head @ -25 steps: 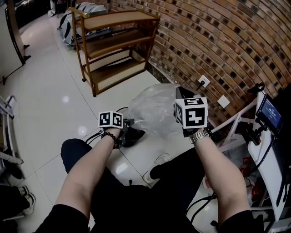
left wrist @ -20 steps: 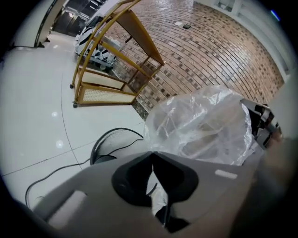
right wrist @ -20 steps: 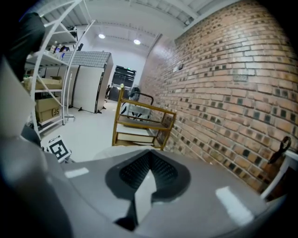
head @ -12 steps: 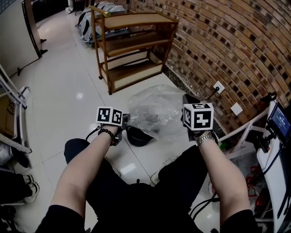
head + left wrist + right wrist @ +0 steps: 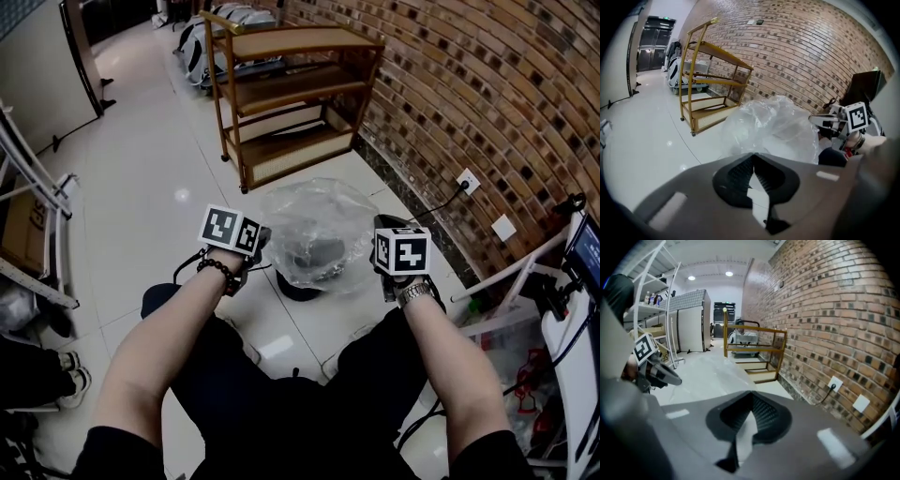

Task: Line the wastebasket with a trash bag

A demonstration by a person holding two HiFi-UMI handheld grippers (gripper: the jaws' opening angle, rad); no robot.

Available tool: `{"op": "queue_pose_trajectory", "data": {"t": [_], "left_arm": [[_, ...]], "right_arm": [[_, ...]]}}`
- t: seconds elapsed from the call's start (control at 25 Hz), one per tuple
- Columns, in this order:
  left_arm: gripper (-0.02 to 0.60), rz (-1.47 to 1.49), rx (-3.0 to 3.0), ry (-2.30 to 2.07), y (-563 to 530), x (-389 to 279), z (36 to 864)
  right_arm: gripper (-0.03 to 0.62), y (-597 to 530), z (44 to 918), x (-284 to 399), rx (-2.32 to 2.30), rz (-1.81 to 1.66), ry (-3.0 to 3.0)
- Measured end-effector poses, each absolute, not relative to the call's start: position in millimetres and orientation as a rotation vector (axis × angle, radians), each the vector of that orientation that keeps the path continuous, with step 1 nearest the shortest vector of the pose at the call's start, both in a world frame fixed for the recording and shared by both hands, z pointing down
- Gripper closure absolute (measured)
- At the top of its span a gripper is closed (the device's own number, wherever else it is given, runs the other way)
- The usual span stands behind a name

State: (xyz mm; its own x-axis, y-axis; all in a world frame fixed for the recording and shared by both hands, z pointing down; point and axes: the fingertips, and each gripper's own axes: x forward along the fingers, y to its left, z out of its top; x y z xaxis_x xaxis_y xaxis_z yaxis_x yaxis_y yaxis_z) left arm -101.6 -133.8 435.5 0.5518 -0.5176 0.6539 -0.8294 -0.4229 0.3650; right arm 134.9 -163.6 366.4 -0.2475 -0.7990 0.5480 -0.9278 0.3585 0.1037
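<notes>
Both left fingers (image 5: 737, 177) and right fingers (image 5: 765, 416) pinch the trash bag (image 5: 314, 223).

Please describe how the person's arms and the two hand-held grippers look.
The left hand-held gripper and the right hand-held gripper have dark grey bodies; each carries a white cube with black square markers. The forearms are bare below black sleeves; a dark bead bracelet and a metal watch are worn.

No text could be read. The left cube (image 5: 230, 231) and right cube (image 5: 401, 252) bore only black-and-white square patterns, with no letters or digits. A green sign (image 5: 667, 18) over the far door, the blue screen (image 5: 591, 251) and the print on a box (image 5: 34, 217) were too small to make out.
</notes>
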Motion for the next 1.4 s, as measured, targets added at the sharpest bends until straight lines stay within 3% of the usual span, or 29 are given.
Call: {"op": "queue_pose_trajectory", "data": {"t": [0.44,1.04,1.4], "left_arm": [[0.578,0.722,2.012,-0.995,-123.5,-110.8,452.5],[0.578,0.814,1.920,-0.939,-142.3,-111.0,501.2],[0.578,0.854,1.883,-0.916,-155.6,-107.6,529.3]], "right_arm": [[0.591,-161.9,428.9,133.9,1.467,0.452,-2.065],[0.591,-178.0,459.5,135.2,1.477,0.119,-1.995],[0.591,-183.6,496.5,129.9,1.400,0.129,-1.956]]}}
